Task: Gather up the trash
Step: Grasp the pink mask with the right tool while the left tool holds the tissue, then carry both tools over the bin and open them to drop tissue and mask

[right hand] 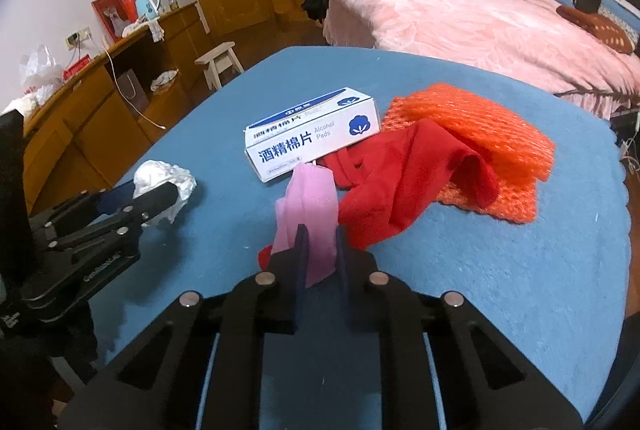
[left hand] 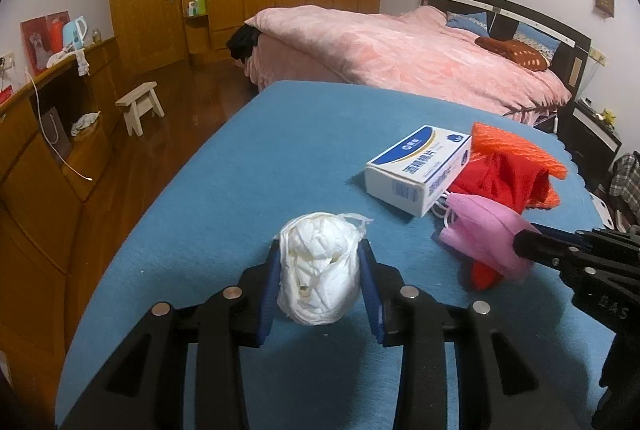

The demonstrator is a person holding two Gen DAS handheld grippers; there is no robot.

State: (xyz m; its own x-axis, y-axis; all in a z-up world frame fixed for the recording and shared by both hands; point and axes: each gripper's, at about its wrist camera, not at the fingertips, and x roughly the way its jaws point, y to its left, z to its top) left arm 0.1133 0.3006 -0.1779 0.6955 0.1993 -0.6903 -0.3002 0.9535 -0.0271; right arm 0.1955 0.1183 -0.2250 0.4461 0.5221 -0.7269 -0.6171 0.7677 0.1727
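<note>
From the left wrist, the left gripper (left hand: 320,270) has its fingers clamped on a crumpled white wad (left hand: 318,270) near the front of the blue tablecloth (left hand: 260,158); being soft, it may slip free. From the right wrist, the right gripper (right hand: 320,254) pinches a pink face mask (right hand: 310,214) whose ear loops could snag the red cloth (right hand: 404,182) just beside the alcohol pads box (right hand: 312,134). Far behind is a bedroom with a pink bed (right hand: 480,18).

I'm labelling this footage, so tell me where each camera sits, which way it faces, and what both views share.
Left wrist: rides the left gripper, looking forward over the blue table toward the bed; its fingers flank a white wad.
Right wrist: rides the right gripper, facing likewise; its fingers pinch a pink mask.
Shared: the alcohol pads box, and each other's gripper.
</note>
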